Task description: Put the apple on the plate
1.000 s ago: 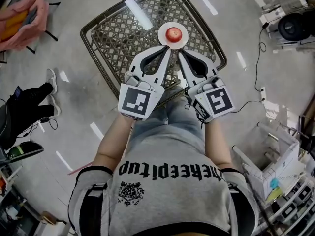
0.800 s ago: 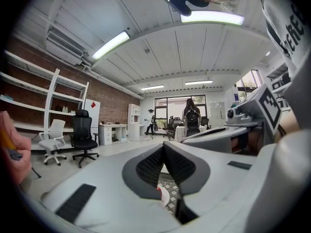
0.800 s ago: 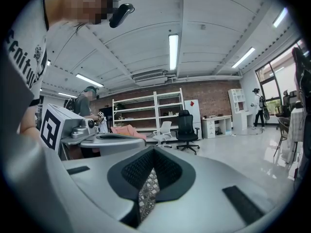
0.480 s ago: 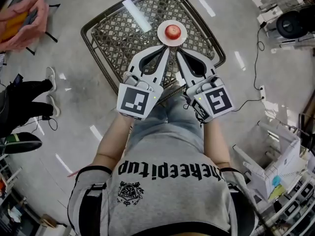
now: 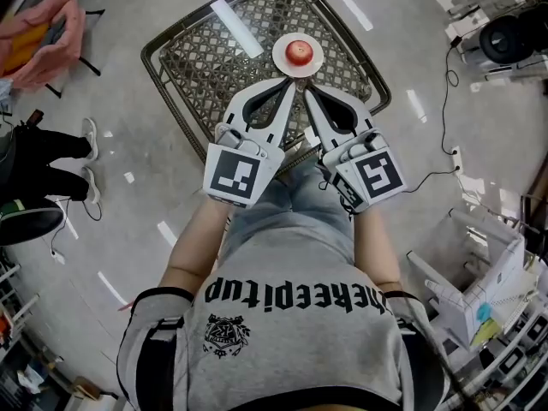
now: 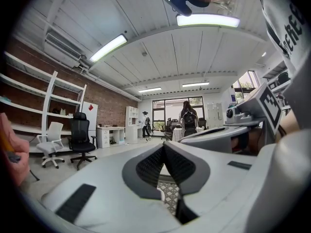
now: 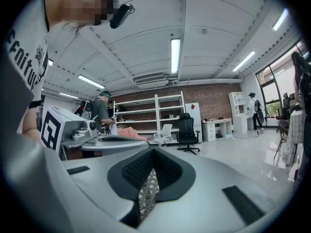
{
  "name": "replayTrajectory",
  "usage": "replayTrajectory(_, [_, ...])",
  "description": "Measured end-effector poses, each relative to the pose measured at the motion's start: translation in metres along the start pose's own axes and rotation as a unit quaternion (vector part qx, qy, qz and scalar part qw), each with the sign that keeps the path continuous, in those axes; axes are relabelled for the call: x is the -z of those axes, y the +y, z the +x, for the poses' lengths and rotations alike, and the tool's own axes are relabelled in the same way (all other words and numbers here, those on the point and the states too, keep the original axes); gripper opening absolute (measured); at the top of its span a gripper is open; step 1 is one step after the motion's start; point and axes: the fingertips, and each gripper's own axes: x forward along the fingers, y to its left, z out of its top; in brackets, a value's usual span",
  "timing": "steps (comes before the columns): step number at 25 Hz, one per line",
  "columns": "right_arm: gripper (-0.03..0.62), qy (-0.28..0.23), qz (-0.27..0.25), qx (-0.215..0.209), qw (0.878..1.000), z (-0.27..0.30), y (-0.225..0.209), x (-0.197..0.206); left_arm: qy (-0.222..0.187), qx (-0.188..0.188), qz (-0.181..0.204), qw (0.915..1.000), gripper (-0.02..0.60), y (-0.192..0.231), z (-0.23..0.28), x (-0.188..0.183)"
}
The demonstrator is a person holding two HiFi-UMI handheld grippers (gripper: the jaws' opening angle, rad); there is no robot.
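A red apple [image 5: 298, 52] sits on a small white plate [image 5: 279, 61] at the far side of a lattice-topped table [image 5: 214, 67]. Both grippers point at the plate from the near side, side by side over the table's near edge. My left gripper [image 5: 290, 82] is shut and empty, its tips just short of the plate. My right gripper [image 5: 308, 89] is also shut with nothing in it. In the left gripper view the left gripper [image 6: 164, 147] has its pads together, and in the right gripper view the right gripper [image 7: 153, 152] does too. Neither gripper view shows the apple.
The table's dark metal rim [image 5: 160, 88] frames the top. A person in black trousers [image 5: 34, 157] stands at the left, near a pink cloth [image 5: 34, 37]. Cables [image 5: 445, 127] and a white cart [image 5: 479, 289] lie to the right. An office chair [image 7: 187, 130] stands across the room.
Both grippers have drawn back slightly from the plate, toward my body. The apple rests on the plate as before. The person at the left has shifted their legs.
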Motion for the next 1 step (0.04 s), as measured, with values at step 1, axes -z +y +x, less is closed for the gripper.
replayTrajectory(1, [0.015, 0.000, 0.000, 0.000, 1.000, 0.0000, 0.0008, 0.0003, -0.001, 0.001, 0.001, 1.0000, 0.029, -0.0005, -0.0004, 0.0002])
